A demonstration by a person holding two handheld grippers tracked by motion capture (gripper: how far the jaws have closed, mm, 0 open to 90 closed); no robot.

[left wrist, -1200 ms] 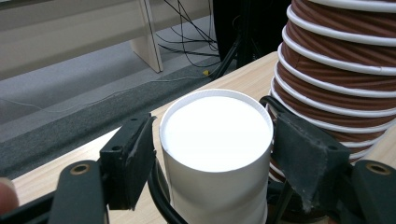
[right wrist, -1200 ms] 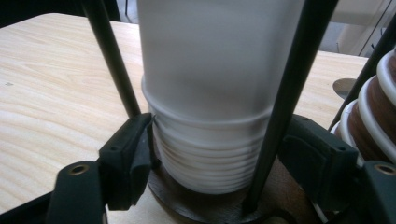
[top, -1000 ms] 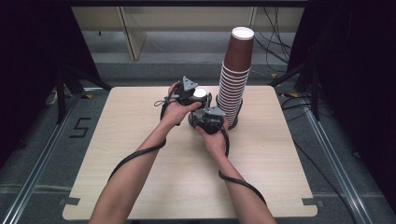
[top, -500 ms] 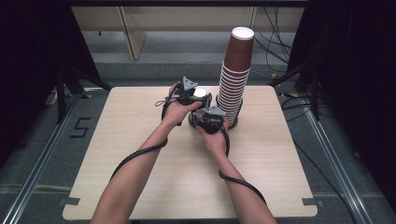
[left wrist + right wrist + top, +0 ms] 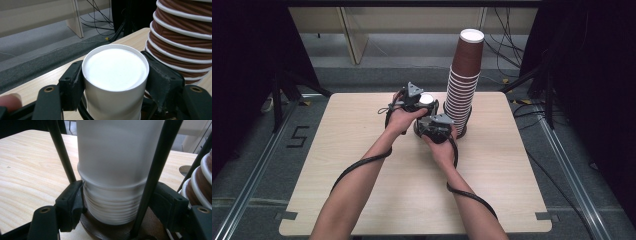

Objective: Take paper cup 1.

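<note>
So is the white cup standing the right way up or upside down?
Upside down. In the left gripper view the white cup shows its flat closed bottom on top; the right gripper view shows rolled rims stacked at its lower end.

the upside-down cup is showing plain white. the tall cup stack is showing brown with white rims. the table is showing pale wood grain. the gripper jaws are looking black.

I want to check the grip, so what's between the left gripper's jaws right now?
In the left gripper view, the top white cup, upside down, sits between the left gripper jaws, which press on both its sides. The brown cup stack stands beside it.
</note>
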